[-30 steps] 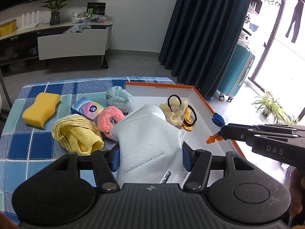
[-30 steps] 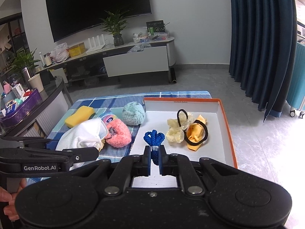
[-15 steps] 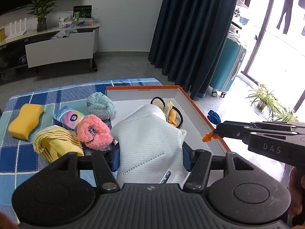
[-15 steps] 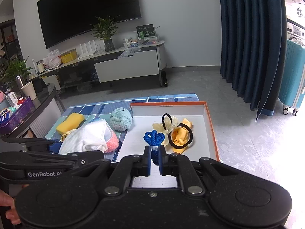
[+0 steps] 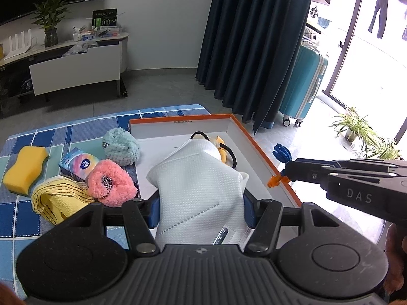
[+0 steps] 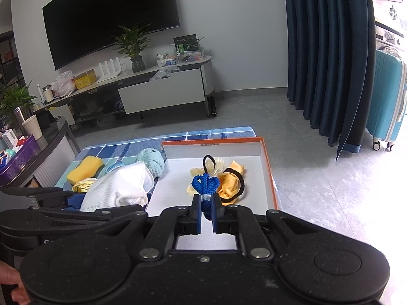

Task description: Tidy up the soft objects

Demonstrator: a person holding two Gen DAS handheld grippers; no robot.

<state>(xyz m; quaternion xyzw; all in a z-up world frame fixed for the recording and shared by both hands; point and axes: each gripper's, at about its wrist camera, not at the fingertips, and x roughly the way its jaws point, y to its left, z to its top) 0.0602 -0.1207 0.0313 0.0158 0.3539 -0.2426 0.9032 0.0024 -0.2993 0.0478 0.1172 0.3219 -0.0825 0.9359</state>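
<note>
**Two items in the air, five waiting on the cloth**

On the far left, the yellow sponge [image 5: 24,169], with its wavy foam edge, is lying on the checked tablecloth [image 5: 76,132]. Next to it the striped yellow cloth [image 5: 54,200] is sitting crumpled, then the glossy tissue pack [image 5: 78,164], the fluffy pink scrunchie [image 5: 110,185] and the mint plush scrunchie [image 5: 120,146]. All five are lying outside the tray, so I judge that more than half of the sorting is remaining.

In the middle, the left gripper [image 5: 201,212] is clenching the white face mask [image 5: 201,185] between its blue pads, holding it above the near-left part of the orange-rimmed tray [image 5: 257,150]. The mask is woven, dimpled and folded to a stiff cup (a metal nose strip is showing near the bottom).

Inside the tray, a pale scrunchie [image 6: 215,166] and a yellow scrunchie [image 6: 230,181], each with a black elastic band, are already resting on the white floor.

On the right, the right gripper [image 6: 206,209] is pinching the blue braided cord [image 6: 205,185], a looped knot of rope, above the near part of the tray. Both carried items are probably going in there.
</note>
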